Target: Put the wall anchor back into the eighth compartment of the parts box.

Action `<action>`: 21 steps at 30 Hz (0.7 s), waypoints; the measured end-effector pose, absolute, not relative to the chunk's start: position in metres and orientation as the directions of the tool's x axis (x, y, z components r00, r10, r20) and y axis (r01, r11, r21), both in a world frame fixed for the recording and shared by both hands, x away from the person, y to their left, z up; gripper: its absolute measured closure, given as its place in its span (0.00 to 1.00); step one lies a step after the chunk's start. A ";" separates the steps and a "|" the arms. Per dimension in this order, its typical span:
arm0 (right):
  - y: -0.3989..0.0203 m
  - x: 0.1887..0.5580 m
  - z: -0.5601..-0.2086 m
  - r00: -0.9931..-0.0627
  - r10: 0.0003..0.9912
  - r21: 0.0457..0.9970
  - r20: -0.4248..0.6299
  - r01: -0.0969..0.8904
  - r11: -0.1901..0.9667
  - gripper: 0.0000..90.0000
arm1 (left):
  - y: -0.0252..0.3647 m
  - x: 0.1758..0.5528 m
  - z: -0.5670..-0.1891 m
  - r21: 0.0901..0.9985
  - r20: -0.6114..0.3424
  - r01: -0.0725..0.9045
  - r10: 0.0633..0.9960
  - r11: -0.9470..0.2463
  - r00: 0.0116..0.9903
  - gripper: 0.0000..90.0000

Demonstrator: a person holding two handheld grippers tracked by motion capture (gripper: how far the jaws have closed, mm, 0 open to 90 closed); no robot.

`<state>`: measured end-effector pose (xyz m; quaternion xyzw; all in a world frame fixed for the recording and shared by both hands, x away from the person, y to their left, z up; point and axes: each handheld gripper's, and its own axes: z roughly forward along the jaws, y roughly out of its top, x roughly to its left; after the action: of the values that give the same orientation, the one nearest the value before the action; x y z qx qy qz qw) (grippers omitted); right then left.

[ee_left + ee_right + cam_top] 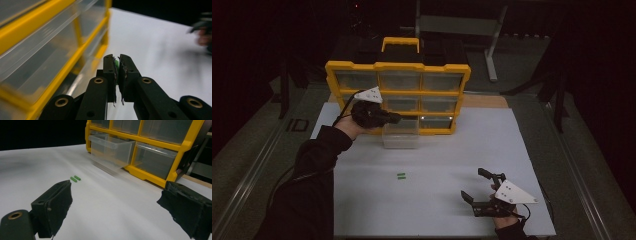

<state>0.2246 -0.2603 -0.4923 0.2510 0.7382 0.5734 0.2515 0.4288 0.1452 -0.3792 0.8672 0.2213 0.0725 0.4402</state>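
In the left gripper view we see our left gripper [117, 62] clamped on a small green piece [116, 63] at the frame's centre, just beside the yellow organizer [75, 53] filling the left half. In the high view that gripper [394, 119] sits above the pulled-out clear drawer [400, 134] at upper centre. Our right gripper [472, 185] rests at lower right with jaws spread and nothing between them, while two green pieces [401, 175] lie on the white table [462, 150] near the middle.

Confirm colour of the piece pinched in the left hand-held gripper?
Green piece, best seen in the left gripper view.
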 end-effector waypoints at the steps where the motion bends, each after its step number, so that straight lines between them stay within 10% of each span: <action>1: -0.260 0.225 -0.492 -0.748 0.659 0.973 -0.085 0.080 0.217 0.10 | 0.144 0.430 -0.381 0.786 -0.068 0.330 0.457 -0.523 0.887 0.93; 21: -0.260 0.225 -0.493 -0.753 0.653 0.970 -0.087 0.086 0.229 0.10 | 0.124 0.437 -0.410 0.668 -0.068 0.448 0.551 -0.594 0.832 0.91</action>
<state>0.2248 -0.2598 -0.4933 0.2485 0.7432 0.5692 0.2490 0.4368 0.1242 -0.4099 0.8899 0.2808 0.0731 0.3520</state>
